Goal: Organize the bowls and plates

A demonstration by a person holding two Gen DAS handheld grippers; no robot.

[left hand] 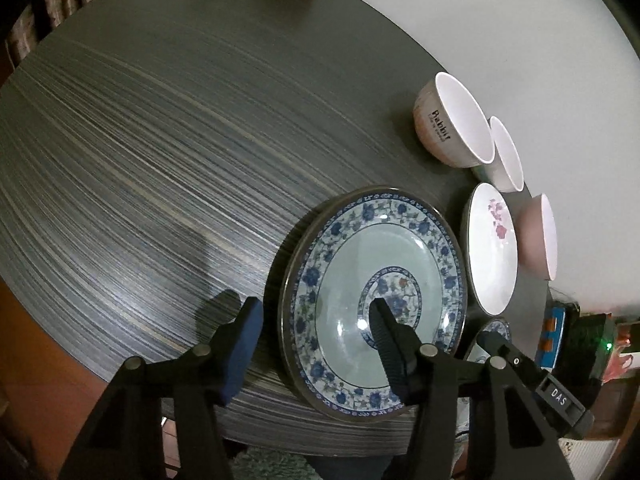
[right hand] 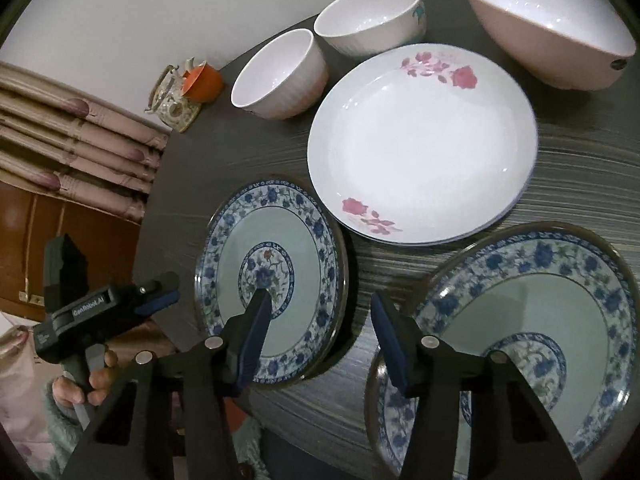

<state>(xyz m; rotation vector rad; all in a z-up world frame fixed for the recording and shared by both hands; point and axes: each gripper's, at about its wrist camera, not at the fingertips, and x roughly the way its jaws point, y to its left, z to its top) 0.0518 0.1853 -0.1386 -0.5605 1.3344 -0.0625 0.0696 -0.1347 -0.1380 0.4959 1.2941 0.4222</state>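
A blue-flowered plate (left hand: 372, 280) (right hand: 280, 248) lies flat at the round table's near edge. My left gripper (left hand: 316, 332) (right hand: 170, 292) is open astride its left rim, with one finger on the table side and the other above the plate's middle. My right gripper (right hand: 322, 314) is open astride the same plate's right rim; one of its fingers (left hand: 496, 346) shows in the left wrist view. Neither gripper's pads press on the plate. To the right lies a stack of matching blue plates (right hand: 540, 312). Behind it lies a white rose plate (right hand: 420, 140) (left hand: 490, 252).
Three bowls stand along the far side: a ribbed "Rabbit" bowl (left hand: 452, 120) (right hand: 280, 76), a white bowl (left hand: 506, 156) (right hand: 372, 20) and a pink bowl (left hand: 540, 236) (right hand: 548, 28). An orange bowl (right hand: 202, 80) and a teapot (right hand: 172, 100) stand at the dark table (left hand: 160, 160) edge.
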